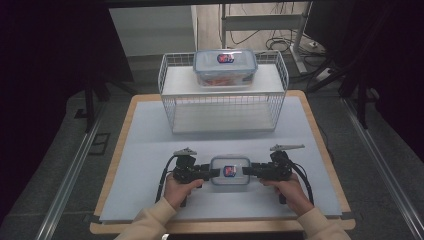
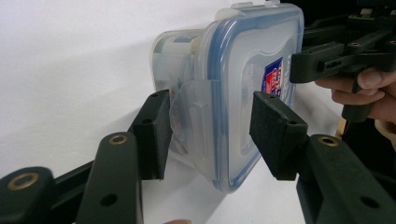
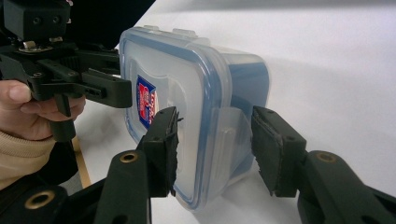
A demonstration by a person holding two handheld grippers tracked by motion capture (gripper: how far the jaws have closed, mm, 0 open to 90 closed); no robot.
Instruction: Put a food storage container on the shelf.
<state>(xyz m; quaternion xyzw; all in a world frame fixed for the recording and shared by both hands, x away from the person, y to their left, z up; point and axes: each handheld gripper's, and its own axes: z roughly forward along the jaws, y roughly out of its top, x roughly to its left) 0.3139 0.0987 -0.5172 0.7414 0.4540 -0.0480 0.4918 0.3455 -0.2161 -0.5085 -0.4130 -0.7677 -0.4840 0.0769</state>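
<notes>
A small clear plastic food box with a blue-sealed snap lid and a red and blue label (image 1: 229, 171) sits flat on the near part of the white-covered counter (image 1: 150, 150), lid up, between the person's two hands. Its long axis runs left to right, one short end facing each gripper.

The left gripper (image 1: 206, 172) reaches in from the left. Its jaws are parted, straddling the clear latch flap on the box's left end, one above the lid and one beside the body; whether they touch the plastic I cannot tell.

The right gripper (image 1: 252, 171) mirrors it from the right, its jaws also spread around the latch flap at that end.

Farther back, a white wire basket shelf (image 1: 223, 92) carries a larger clear lidded box (image 1: 225, 66) on top.
</notes>
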